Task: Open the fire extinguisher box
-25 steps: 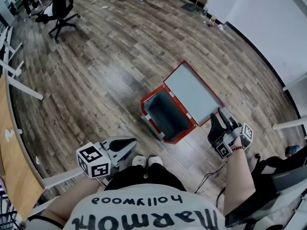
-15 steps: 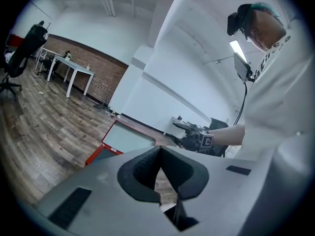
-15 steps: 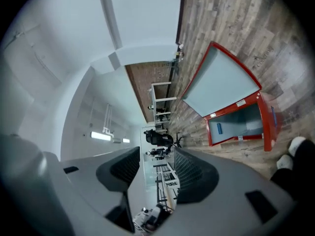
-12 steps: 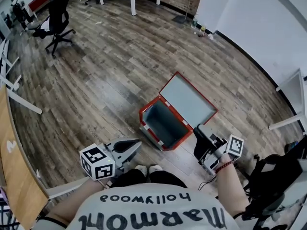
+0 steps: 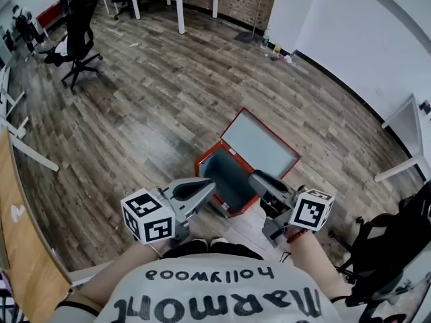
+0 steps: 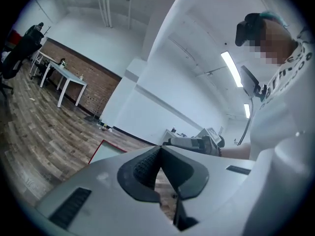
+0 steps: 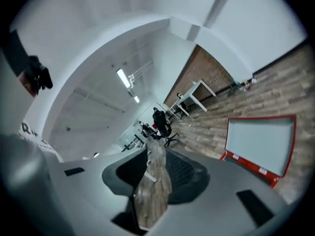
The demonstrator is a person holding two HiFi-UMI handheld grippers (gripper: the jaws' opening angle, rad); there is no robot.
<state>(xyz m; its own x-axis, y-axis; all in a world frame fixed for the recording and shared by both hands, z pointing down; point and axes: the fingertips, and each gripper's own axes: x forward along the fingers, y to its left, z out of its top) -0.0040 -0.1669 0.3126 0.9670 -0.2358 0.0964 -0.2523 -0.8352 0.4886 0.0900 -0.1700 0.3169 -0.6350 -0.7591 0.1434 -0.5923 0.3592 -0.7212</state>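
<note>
One red box (image 5: 217, 170) stands on the floor (image 5: 148, 99), its lid (image 5: 259, 147) swung back and lying flat on the far side of the box; the opening step appears complete. Above the box's near edge hangs the right gripper (image 5: 254, 177), its fingers (image 7: 184, 173) closing with nothing between them. The left gripper (image 5: 209, 186) hangs beside the box's near-left corner, fingers (image 6: 145, 168) clenched at the tips, empty. Keep both grippers off the rim and leave the lid resting.

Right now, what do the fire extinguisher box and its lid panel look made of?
The box is probably painted sheet metal: thin red edges with a slight sheen, plain grey inside. Its lid panel is a pale, smooth, flat sheet in a red frame, either glass or plastic; I can't tell which.
</note>
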